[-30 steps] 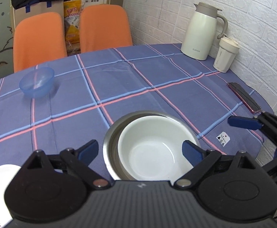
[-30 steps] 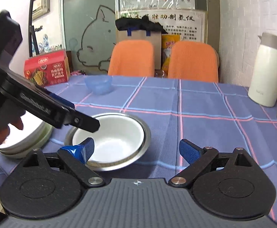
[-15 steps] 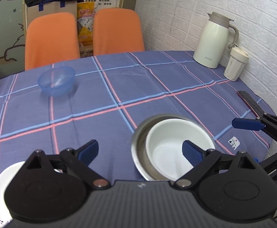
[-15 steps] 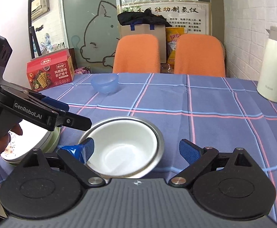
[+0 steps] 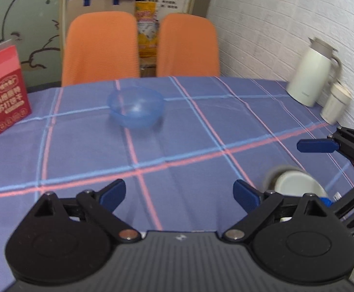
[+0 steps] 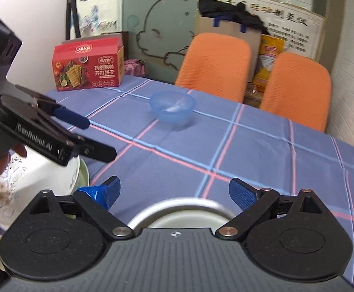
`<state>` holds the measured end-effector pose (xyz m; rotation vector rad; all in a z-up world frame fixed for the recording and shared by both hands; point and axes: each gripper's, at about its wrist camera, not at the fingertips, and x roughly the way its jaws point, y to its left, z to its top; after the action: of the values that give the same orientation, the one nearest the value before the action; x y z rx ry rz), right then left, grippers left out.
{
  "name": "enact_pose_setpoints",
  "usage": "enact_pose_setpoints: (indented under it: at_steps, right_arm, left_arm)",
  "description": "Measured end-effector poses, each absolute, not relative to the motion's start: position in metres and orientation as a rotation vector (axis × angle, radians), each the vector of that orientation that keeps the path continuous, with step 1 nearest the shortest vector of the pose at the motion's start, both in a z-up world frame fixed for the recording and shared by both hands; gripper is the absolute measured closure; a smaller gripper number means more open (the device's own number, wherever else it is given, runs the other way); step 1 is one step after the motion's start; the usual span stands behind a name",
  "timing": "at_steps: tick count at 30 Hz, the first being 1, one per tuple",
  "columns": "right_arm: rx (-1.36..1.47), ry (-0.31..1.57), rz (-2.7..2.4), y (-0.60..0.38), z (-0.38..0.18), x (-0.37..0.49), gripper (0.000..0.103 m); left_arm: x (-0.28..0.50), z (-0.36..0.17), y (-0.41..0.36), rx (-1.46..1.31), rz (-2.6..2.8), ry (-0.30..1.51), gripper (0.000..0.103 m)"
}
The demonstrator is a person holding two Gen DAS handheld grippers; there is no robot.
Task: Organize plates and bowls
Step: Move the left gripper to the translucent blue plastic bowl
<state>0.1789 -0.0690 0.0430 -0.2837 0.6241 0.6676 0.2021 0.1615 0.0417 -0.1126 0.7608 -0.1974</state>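
Ahead, my left gripper and right gripper are both spread wide and empty over the checked tablecloth. At twelve o'clock sits the blue bowl; beyond it, two orange chairs and a white brick wall.

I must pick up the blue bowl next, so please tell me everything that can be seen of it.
The blue bowl is small, round and deep, of see-through blue plastic as it looks. It stands upright and looks empty on the checked tablecloth, at the far side before two orange chairs. Nothing touches it; both grippers are apart from it.
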Motion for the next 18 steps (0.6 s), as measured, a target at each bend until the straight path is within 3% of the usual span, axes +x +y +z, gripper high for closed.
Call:
enact_pose_setpoints:
  at_steps: [9,18]
  right_arm:
    - [-0.437,0.659,0.727,0.013,0.030,0.278,0.019]
    - [-0.288,0.796,0.673,0.026,-0.010,0.340,0.019]
  left_arm:
    - [0.326,0.035,0.227,-0.207,-0.099,0.751,0.009]
    - [0.396,-0.010,0.220,-0.209,-0.083,0.834,0.009]
